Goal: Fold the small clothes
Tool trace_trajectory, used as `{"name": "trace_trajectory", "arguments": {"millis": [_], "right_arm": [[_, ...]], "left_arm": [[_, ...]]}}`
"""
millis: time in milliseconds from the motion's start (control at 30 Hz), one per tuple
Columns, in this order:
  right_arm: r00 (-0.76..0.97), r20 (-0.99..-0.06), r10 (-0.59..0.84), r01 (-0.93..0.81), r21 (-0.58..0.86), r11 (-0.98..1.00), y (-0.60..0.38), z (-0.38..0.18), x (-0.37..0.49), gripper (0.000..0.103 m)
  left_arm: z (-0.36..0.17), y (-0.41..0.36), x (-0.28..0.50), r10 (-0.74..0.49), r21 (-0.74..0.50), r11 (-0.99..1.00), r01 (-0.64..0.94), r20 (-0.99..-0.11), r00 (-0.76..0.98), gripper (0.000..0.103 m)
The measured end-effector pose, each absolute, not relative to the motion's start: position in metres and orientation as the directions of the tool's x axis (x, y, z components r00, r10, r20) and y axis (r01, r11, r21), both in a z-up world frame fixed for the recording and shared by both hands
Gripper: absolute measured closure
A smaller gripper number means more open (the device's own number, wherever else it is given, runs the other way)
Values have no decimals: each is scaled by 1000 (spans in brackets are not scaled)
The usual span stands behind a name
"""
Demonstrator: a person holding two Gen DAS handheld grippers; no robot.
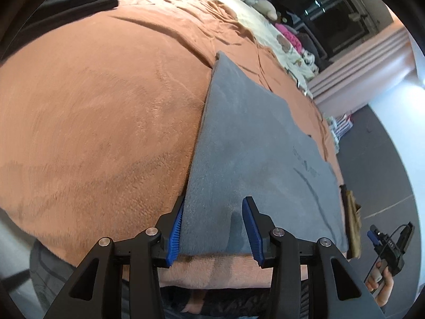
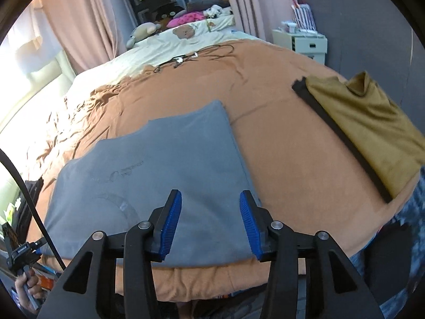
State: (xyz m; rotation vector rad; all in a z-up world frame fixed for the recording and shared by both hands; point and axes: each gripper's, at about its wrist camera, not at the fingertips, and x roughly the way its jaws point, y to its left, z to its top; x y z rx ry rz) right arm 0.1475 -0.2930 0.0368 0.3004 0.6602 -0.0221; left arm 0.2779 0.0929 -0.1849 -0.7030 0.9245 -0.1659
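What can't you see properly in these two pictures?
- Print on the grey shirt: too faint and small to read in both views.
- Mustard garment: right wrist view's edge cuts off its far side; left wrist view shows only a sliver.
- Black cloth: cut by the left wrist view's top-left rim.
- Floor below the bed: hidden by both open grippers' bodies.

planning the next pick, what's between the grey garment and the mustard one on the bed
Nothing: in the right wrist view only bare orange blanket lies between the grey garment and the mustard garment.
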Motion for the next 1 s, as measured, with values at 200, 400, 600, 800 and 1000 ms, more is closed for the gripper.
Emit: {"name": "trace_trajectory", "arguments": {"millis": [200,400,600,800,1000], "right_arm": [[753,-626,201,-29,275,961,-226,28,170,60],[696,-668,263,-118,255,960,-157,8,202,63],[645,-722,251,-166,189,968,-110,-8,252,79],[597,-765,240,-189,157,969,-96,-17,319,86],[561,-799,214,-178,136,975,-86,-36,380,91]], "left_arm": [[-186,94,271,-413,-636,749,-183,-665,622,59],[-190,96,268,-410,-651,732,-202,-657,633,59],[-190,94,271,-352,-612,746,-262,-698,624,64],[-194,95,273,-332,-615,725,-309,-706,626,73],[-195,96,274,-316,-609,709,-354,-724,613,76]]}}
